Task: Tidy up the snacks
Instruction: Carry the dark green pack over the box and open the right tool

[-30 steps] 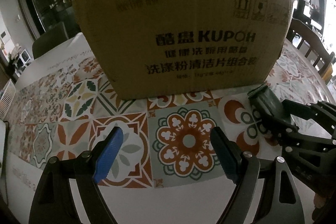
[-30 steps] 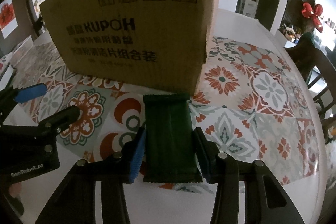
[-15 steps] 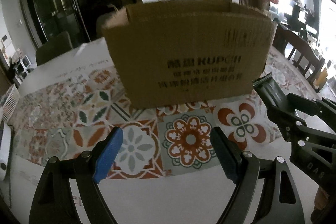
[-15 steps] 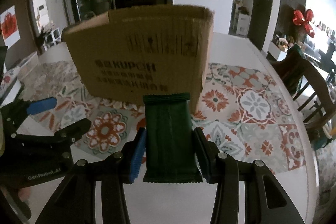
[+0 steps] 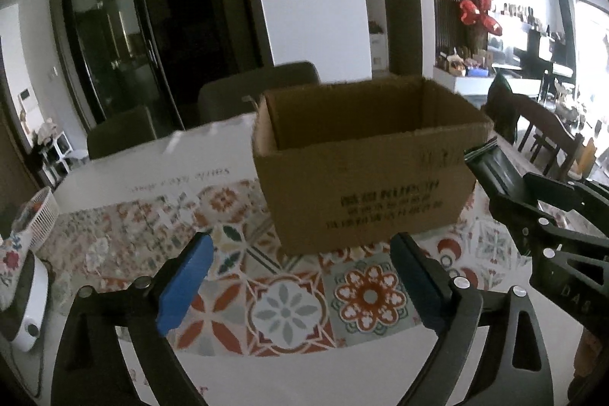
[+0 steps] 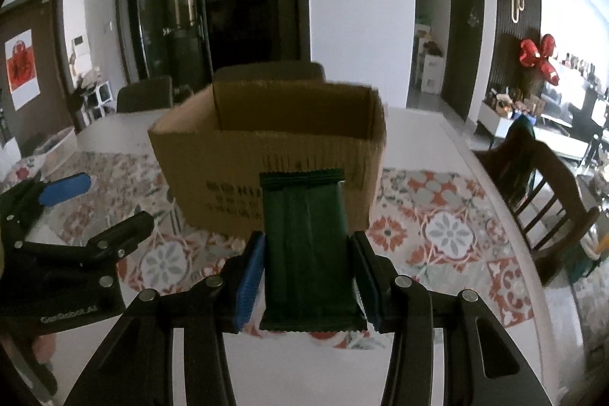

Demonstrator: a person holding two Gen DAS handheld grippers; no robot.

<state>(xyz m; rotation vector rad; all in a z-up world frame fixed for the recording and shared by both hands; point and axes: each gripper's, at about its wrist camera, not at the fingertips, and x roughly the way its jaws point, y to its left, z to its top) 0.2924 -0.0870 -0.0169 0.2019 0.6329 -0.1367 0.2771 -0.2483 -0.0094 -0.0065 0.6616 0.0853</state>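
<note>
Clamped at lower centre of the right wrist view between the blue-padded fingers of the right gripper [image 6: 308, 286]: a dark green snack packet [image 6: 310, 250], held flat and lengthwise, its crimped far end overlapping the front wall of the box behind. Spread wide across the bottom of the left wrist view, with nothing between the pads: the left gripper [image 5: 300, 278], raised over the table. At the right edge of that same view, the snack packet [image 5: 495, 170] again, poking up and leftward from the black frame of the right gripper [image 5: 533, 200]. Underneath both, a patterned tablecloth [image 5: 289, 311] of orange, teal and white floral tiles on a white table [image 6: 418, 124]. Mid-frame in both views, an open cardboard box [image 5: 365, 170], flaps out of sight, dark printing on its near wall too blurred to read, bottom hidden. Beyond, dark upholstered chairs [image 5: 259, 86] at the table's far side, a wooden chair [image 6: 533, 185] at right, dark glass doors upper left, a red bow [image 6: 536, 58] on the far right wall.
</note>
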